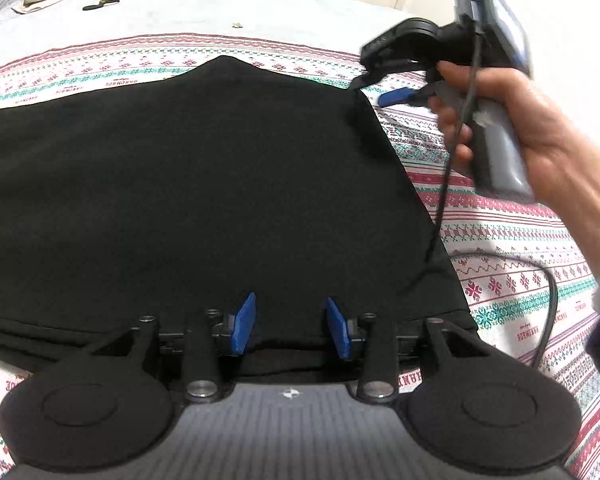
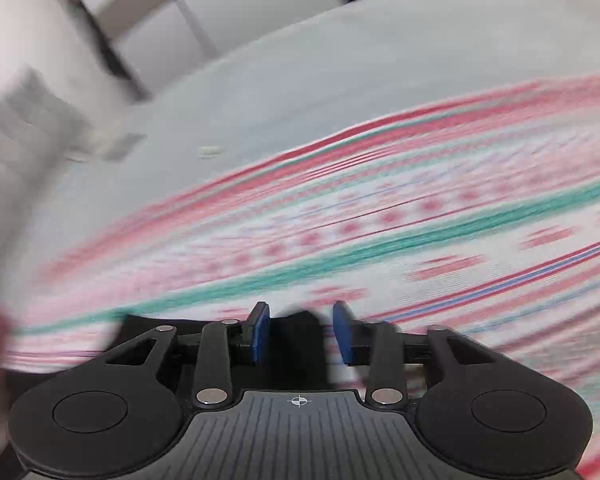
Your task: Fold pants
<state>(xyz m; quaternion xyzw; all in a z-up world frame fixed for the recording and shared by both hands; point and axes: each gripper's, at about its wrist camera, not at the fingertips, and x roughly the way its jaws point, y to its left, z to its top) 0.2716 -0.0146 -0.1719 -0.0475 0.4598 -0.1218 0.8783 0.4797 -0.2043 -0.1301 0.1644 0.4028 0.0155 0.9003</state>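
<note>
Black pants point(image 1: 188, 184) lie flat and smooth on the patterned blanket point(image 1: 512, 280), doubled over, with layered edges showing at the near side. Left gripper point(image 1: 291, 326) hangs over that near edge, jaws spread, nothing pinched. Right gripper point(image 2: 301, 332) jaws apart over a dark fabric corner, not pressing it; that view is blurred.

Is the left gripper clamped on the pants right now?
No: the left gripper has its jaws apart over the black pants, pads pressing on nothing.
</note>
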